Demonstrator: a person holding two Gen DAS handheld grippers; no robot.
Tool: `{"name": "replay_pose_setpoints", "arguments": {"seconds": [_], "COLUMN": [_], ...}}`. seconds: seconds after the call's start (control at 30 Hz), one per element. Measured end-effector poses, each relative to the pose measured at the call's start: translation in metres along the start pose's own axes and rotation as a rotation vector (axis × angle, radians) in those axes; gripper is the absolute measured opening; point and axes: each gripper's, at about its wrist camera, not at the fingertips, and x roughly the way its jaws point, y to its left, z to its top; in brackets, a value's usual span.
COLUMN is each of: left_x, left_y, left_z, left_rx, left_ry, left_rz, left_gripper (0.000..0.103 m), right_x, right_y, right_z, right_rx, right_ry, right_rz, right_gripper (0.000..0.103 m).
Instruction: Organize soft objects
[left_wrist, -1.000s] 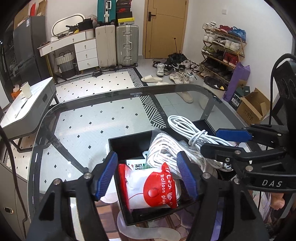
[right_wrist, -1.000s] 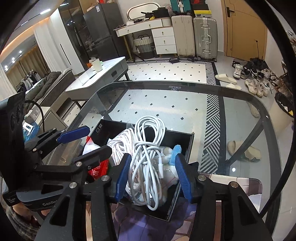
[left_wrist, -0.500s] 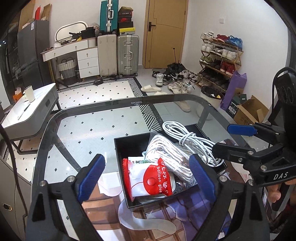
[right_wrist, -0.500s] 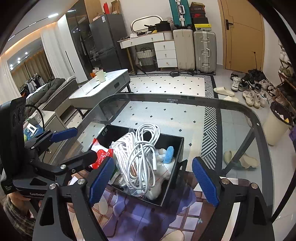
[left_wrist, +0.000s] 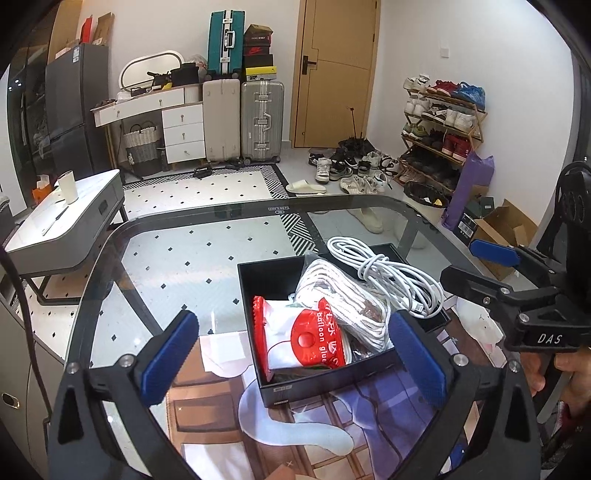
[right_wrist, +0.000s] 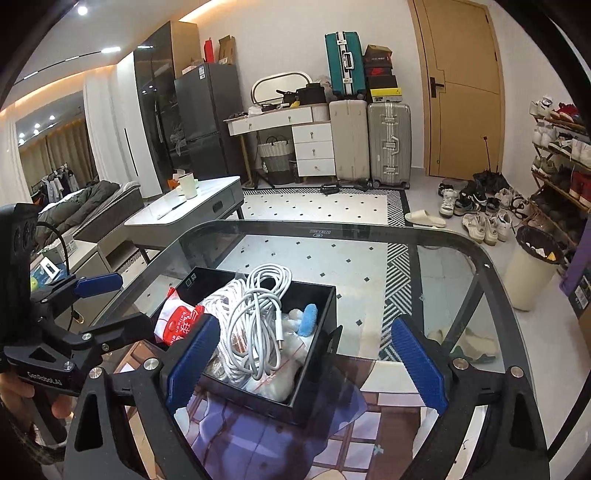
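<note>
Home: suitcases (left_wrist: 262, 122), shoe rack (left_wrist: 441, 129)

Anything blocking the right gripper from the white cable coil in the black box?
Nothing visible. The white cable coil lies on top of the pile in the black box, uncovered. The right gripper is open and its fingers sit clear of it.

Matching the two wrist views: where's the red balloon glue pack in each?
Left wrist: balloon glue pack lies low centre, at the black box's near-left corner.
Right wrist: pack at the box's left edge, partly behind the left blue pad.
Shared landmark: white cable coil.
</note>
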Motion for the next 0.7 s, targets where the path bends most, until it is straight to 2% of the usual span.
{"name": "replay_pose_setpoints", "arguments": {"seconds": [0.7], "left_x": [0.004], "left_y": [0.008], "left_z": [-0.037], "left_rx": [-0.010], "left_ry": [-0.089], "left_rz": [0.009], "left_gripper": [0.103], "right_x": [-0.001], "right_y": [-0.010], "right_z": [-0.037], "right_rx": [0.004], "right_ry": [-0.063], "right_rz": [0.009], "right_gripper": [0.095]}}
